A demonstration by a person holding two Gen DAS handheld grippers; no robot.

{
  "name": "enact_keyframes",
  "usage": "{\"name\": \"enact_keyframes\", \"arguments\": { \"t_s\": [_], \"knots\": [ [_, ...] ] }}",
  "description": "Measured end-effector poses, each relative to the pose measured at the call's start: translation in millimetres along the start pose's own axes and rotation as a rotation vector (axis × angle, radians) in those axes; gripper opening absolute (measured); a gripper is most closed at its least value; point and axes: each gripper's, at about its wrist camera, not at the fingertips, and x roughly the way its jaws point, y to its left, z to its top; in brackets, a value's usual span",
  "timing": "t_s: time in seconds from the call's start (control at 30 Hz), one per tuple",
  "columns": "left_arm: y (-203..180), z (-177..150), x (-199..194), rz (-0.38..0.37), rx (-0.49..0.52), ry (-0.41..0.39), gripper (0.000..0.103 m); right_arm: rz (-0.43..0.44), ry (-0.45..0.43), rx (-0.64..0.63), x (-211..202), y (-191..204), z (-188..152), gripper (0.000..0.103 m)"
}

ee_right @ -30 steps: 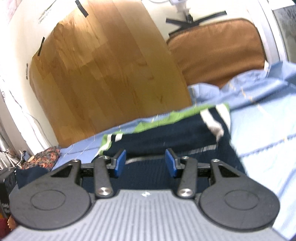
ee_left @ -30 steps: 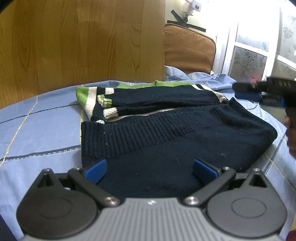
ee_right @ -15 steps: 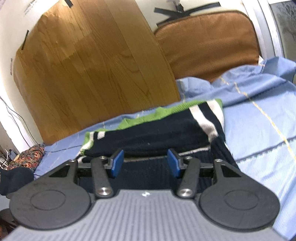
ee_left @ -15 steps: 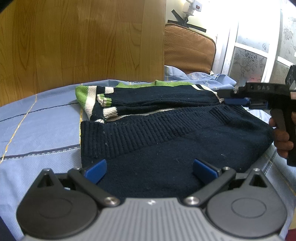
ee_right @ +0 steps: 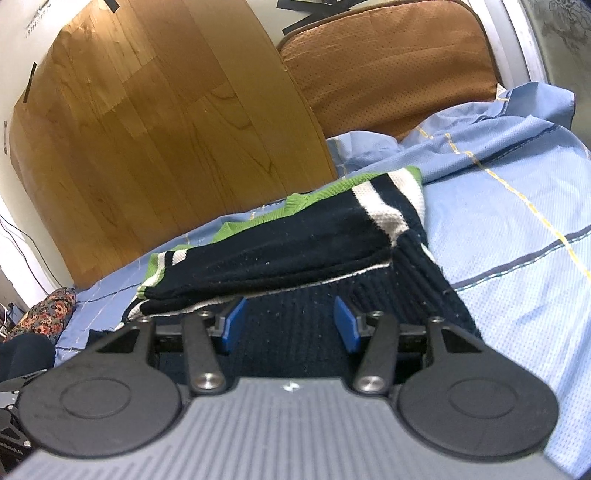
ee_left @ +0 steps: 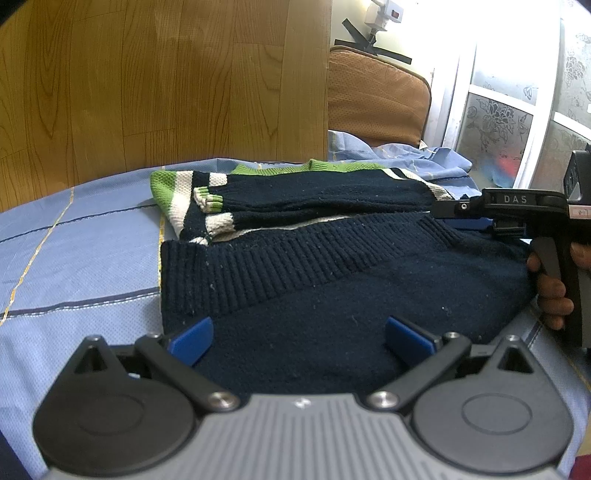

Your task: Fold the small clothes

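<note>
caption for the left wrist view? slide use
Left gripper, jaws open, over a folded navy knit sweater on blue bedsheet; right gripper at its far edge.

**Readable text: one mark only**

"DAS" in pale raised capitals on the black body of the right hand-held gripper, right edge of the left wrist frame, mid height, on the top bar above the trigger. Small pale label just right of it on the same housing, marks too small to read. White device on the wall, top of frame right of centre, has a red spot, no legible writing. Right wrist frame: faint print on a paper strip at upper left, on the wall, too blurred to read. Nothing else legible in either view.
</note>
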Motion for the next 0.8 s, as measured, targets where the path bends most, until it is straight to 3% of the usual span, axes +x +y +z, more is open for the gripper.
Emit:
{"name": "enact_keyframes", "arguments": {
  "t_s": [0.8],
  "knots": [
    [-0.5, 0.0, -0.4, 0.001, 0.000, 0.000, 0.103, 0.004, -0.005, 0.007, -0.5, -1.4, -0.6, 0.056]
  ]
}}
